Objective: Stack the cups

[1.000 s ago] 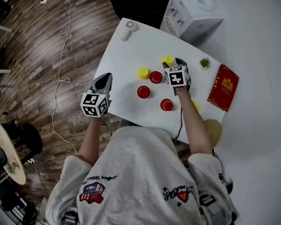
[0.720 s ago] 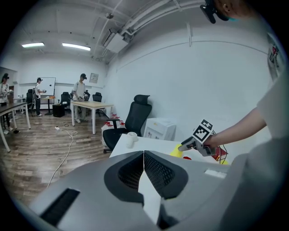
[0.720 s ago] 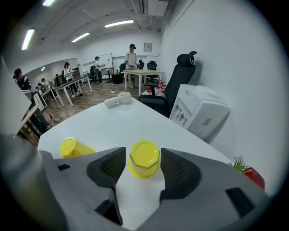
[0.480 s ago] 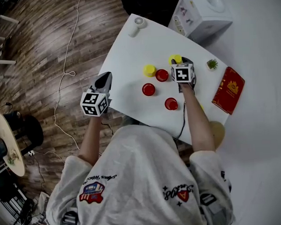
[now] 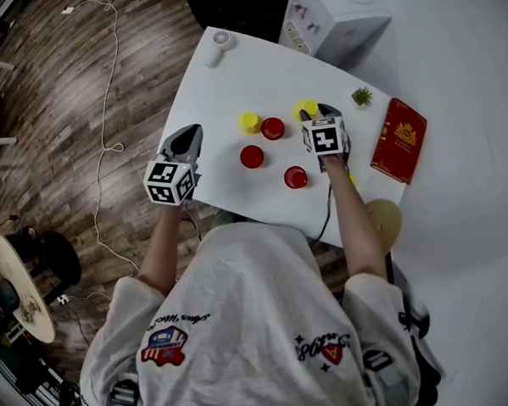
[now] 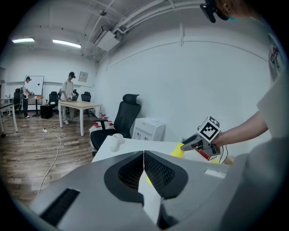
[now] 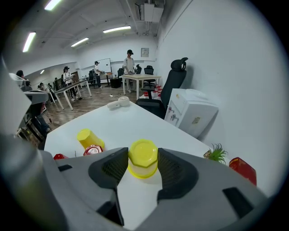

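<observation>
– Right gripper [image 5: 315,116]: what's in it?
– Its jaws have just been closing, and they clamp an upside-down yellow cup [image 7: 143,157] by its sides. It is toward the table's [image 5: 223,89] far right corner, near a small plant [image 5: 361,96].
– And the left gripper [image 6: 144,158]?
– Jaws together with nothing between them, held at the table's left edge.
– The other cups?
– A second yellow cup [image 5: 250,122] and three red cups [image 5: 252,156] stand mid-table, unstacked, one red just beside that yellow.
– Any writing?
– A red book [image 5: 398,139] at the right edge bears a gold emblem, but its lettering is too small to read. Both grippers' cubes carry black-and-white square markers.
</observation>
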The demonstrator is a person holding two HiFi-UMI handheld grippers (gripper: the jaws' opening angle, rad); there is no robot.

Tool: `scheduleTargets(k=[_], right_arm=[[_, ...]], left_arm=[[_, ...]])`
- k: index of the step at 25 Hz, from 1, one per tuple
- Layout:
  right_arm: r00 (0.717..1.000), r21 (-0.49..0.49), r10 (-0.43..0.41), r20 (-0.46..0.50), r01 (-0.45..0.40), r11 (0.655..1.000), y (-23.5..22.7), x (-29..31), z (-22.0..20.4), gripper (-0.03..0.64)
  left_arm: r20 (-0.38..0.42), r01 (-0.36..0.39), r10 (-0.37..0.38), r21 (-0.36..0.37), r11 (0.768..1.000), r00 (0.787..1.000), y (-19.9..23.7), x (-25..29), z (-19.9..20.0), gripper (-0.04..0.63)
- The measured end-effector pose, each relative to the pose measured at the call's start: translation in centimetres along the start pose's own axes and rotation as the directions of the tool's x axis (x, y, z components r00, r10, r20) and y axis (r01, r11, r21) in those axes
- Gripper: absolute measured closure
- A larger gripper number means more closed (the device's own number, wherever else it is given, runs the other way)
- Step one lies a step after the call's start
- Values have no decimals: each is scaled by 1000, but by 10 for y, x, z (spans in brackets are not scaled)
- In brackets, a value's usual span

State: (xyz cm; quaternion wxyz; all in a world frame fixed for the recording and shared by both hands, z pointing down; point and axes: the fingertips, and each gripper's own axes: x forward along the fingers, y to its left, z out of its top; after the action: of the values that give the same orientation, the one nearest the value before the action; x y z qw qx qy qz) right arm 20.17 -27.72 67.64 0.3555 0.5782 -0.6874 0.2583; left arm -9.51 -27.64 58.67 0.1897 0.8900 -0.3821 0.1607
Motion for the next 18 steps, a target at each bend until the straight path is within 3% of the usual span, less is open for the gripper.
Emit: scheduleTargets(k=[2, 10, 15, 18], right_arm=[[1000, -8, 10, 8, -10, 1000, 3, -8, -6, 408], [991, -59, 67, -117, -74, 995, 28, -6, -64, 407], [988, -93, 79, -136, -93, 991, 42, 0, -75, 407], [993, -104, 76, -94, -85, 991, 45, -1, -62, 407]], left_arm=[[-2, 20, -20, 7, 1000, 1000, -7, 6, 1, 588], [-9, 57, -57, 19, 998, 998, -24, 19, 2, 588], [-5, 48, -48, 13, 999, 999, -23, 17, 0, 588], [-6, 38, -38, 3, 999, 999, -18, 14, -2, 588]])
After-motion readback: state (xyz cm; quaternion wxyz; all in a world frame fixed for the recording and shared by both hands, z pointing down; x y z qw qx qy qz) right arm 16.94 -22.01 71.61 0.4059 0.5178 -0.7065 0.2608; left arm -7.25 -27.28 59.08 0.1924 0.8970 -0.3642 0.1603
